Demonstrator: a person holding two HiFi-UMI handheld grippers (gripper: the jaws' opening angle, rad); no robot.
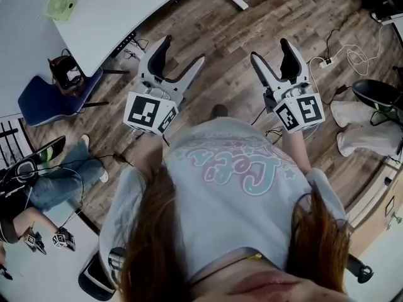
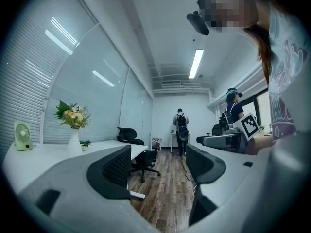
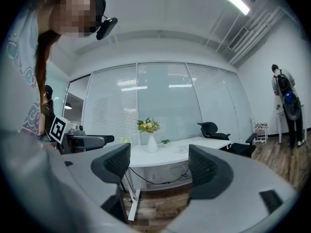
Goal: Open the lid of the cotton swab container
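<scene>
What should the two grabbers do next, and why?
Probably carry both toward the white table: the left gripper and right gripper hang open and empty over the wooden floor, and no cotton swab container shows in any view.

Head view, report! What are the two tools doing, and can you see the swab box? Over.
Left tool open, empty. Right tool open, empty. Swab box not in view. Both held above the floor, table ahead-left.
</scene>
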